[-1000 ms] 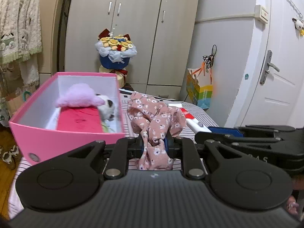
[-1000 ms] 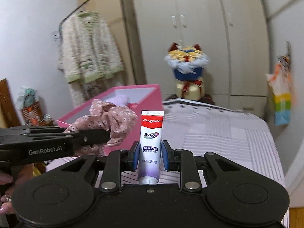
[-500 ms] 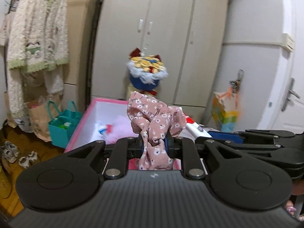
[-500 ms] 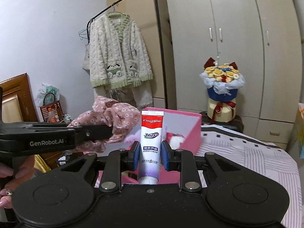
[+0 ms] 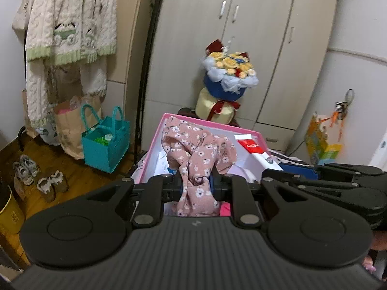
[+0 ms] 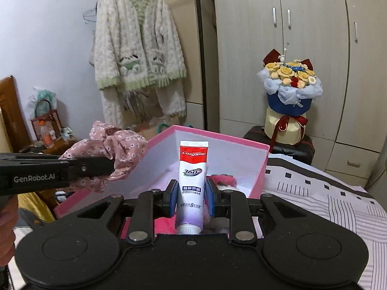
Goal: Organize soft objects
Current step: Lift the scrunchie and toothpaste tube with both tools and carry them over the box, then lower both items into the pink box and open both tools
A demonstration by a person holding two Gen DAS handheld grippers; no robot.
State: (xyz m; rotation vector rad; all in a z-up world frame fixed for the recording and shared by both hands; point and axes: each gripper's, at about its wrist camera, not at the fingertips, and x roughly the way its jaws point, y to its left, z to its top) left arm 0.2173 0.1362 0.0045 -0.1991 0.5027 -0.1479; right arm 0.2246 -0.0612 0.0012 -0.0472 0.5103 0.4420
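My left gripper [image 5: 196,185] is shut on a pink floral scrunchie [image 5: 198,154] and holds it over the open pink box [image 5: 154,154]. The scrunchie [image 6: 113,149] also shows in the right wrist view, above the box's left wall. My right gripper [image 6: 191,194] is shut on a Colgate toothpaste tube [image 6: 192,181], held upright over the pink box [image 6: 262,169]. The tube [image 5: 256,151] shows at the right in the left wrist view. Pink soft items [image 6: 223,178] lie inside the box.
The box sits on a striped cloth [image 6: 326,200]. A flower bouquet [image 6: 289,101] stands behind it before the wardrobe [image 6: 290,48]. A knitted cardigan [image 6: 137,55] hangs at the left. A teal bag [image 5: 106,142] and shoes [image 5: 38,176] are on the floor.
Both grippers have moved left with their loads, from beside the pink box to over it. Both views have swung left, toward the cardigan and floor.
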